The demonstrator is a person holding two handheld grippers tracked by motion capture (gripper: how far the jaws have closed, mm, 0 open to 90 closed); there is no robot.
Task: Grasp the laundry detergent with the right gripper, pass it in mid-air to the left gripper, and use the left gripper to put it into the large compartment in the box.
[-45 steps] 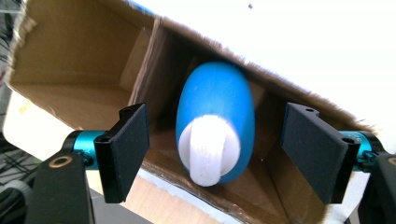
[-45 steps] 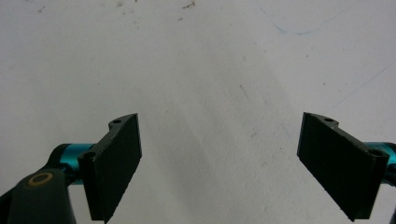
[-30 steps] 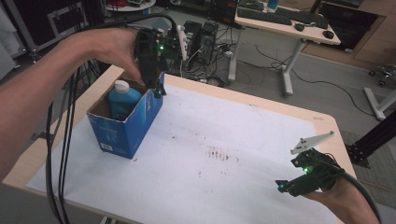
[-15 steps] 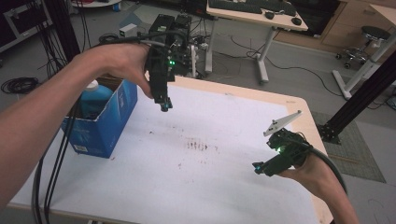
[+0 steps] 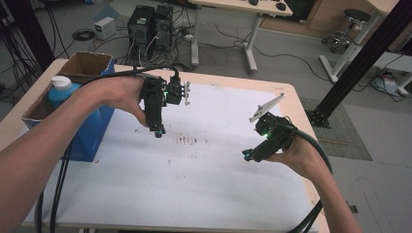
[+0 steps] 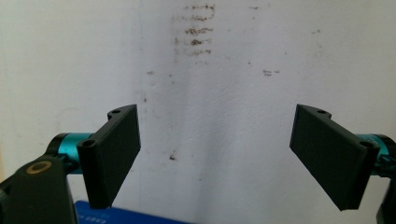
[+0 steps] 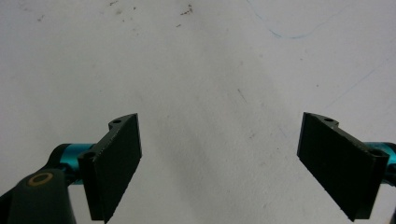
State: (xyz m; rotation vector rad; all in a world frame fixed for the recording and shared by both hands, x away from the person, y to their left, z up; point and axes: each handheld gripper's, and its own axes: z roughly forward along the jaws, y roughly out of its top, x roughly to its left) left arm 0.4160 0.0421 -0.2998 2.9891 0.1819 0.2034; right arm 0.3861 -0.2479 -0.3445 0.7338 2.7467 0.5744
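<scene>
Bottle: the bottle stands upright in the box at the counter's 9 o'clock edge.
Relation: from the left tool the bottle lies toward 9 o'clock; the left tool is far nearer than the right tool.
Left tool: jaws wide apart, nothing held, above the stained sheet.
Right tool: jaws wide apart, nothing held, near 3 o'clock.
Change: a second ago the left tool hung over the box; it has swung away toward centre.
</scene>
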